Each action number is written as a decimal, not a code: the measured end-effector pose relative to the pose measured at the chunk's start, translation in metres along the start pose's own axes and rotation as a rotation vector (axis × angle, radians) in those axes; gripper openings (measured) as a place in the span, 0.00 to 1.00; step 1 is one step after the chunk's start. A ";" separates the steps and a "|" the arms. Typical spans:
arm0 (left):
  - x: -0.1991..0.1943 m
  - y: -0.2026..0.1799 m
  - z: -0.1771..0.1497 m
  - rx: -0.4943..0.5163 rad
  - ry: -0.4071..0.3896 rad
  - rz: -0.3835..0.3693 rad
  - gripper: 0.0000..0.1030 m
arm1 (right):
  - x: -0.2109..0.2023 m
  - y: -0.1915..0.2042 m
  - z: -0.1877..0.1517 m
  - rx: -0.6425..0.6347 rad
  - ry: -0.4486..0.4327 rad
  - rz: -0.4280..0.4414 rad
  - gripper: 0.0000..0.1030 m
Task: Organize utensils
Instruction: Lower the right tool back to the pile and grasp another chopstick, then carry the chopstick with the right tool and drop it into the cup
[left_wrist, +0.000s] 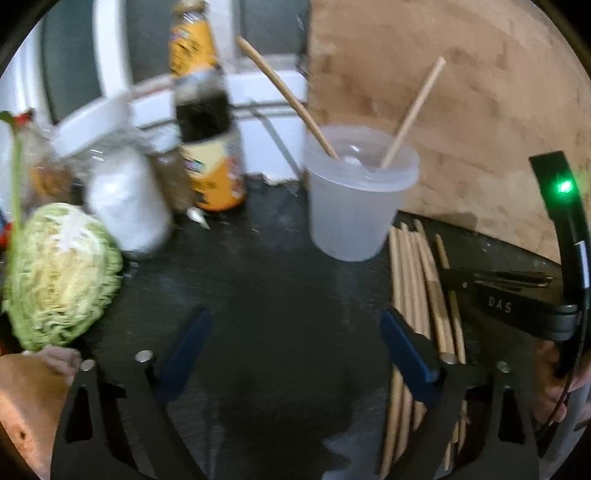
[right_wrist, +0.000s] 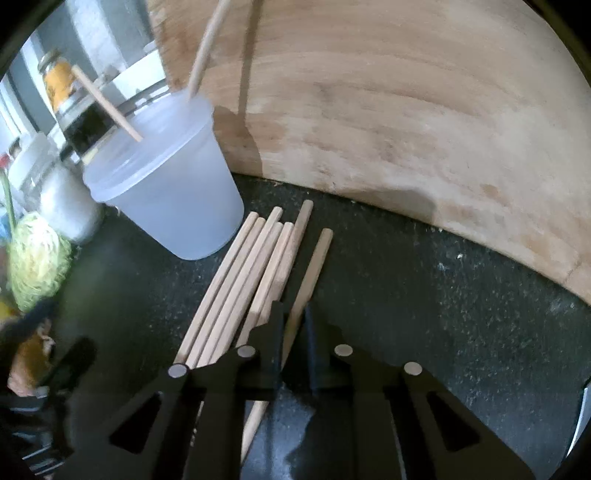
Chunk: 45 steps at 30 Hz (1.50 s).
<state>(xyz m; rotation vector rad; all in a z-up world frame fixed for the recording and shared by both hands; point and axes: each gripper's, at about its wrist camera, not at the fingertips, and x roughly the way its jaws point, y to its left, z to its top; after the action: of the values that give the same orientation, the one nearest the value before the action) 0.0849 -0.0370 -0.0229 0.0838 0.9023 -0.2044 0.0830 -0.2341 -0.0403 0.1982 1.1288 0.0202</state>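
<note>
A frosted plastic cup (left_wrist: 354, 206) stands on the dark counter with two wooden chopsticks (left_wrist: 291, 99) leaning in it; it also shows in the right wrist view (right_wrist: 173, 199). A bundle of several wooden chopsticks (right_wrist: 251, 273) lies flat beside the cup, also seen in the left wrist view (left_wrist: 417, 280). My right gripper (right_wrist: 293, 325) is shut on a single chopstick (right_wrist: 312, 269) at the bundle's right side. My left gripper (left_wrist: 295, 339) is open and empty, low over the counter in front of the cup. The right gripper's body (left_wrist: 498, 295) shows at the right of the left wrist view.
A large wooden cutting board (right_wrist: 406, 110) leans behind the chopsticks. Left of the cup stand sauce bottles (left_wrist: 210, 147), a white-filled jar (left_wrist: 122, 199) and a cut cabbage (left_wrist: 62, 273). A window frame runs along the back.
</note>
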 end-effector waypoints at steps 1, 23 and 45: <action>0.006 -0.003 0.002 0.008 0.025 -0.027 0.76 | -0.001 -0.007 0.001 0.034 0.008 0.036 0.09; 0.064 -0.063 0.033 0.133 0.235 -0.124 0.28 | -0.047 -0.035 0.023 0.059 -0.090 0.117 0.06; 0.082 -0.055 0.043 0.176 0.263 -0.044 0.16 | -0.104 -0.027 0.028 -0.012 -0.410 0.166 0.06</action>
<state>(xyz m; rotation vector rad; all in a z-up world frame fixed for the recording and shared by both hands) 0.1560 -0.1094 -0.0597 0.2591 1.1478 -0.3185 0.0610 -0.2772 0.0596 0.2712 0.7011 0.1288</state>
